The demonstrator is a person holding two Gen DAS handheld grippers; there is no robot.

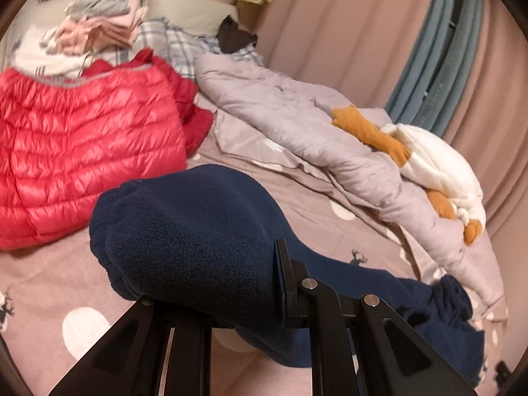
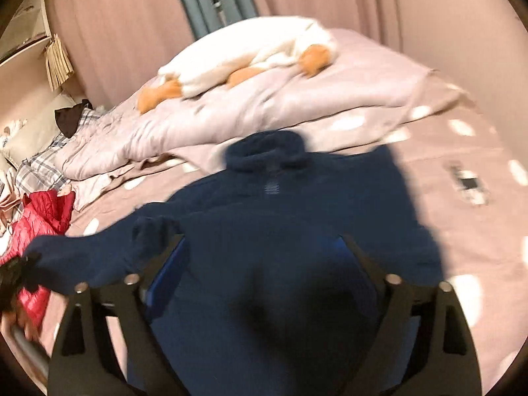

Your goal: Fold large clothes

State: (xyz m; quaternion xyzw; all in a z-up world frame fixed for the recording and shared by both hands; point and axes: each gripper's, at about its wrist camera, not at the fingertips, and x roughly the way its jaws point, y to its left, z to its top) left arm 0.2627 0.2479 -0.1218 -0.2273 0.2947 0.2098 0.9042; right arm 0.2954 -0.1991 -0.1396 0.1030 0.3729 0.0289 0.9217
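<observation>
Fleece [image 2: 290, 231], navy, lies spread on the bed [image 2: 478, 231], collar toward the quilt [image 2: 264, 105], and everything else I place from it. My left hand-held gripper [image 1: 250, 283] is clamped on one sleeve, bunched and lifted off the sheet at the fleece's left side. My right hand-held gripper [image 2: 264, 264] stands wide apart over the body of the fleece, with nothing pinched between its pads. I judge the fold barely begun: one sleeve is gathered to come across, while the other sleeve and the body are yet to be folded. Beyond the fleece on its left, a red puffer [image 1: 82, 151] waits unfolded, with a stack [image 1: 99, 29] of folded clothes behind it. A small label sits below the fleece's collar, too blurred to read.
</observation>
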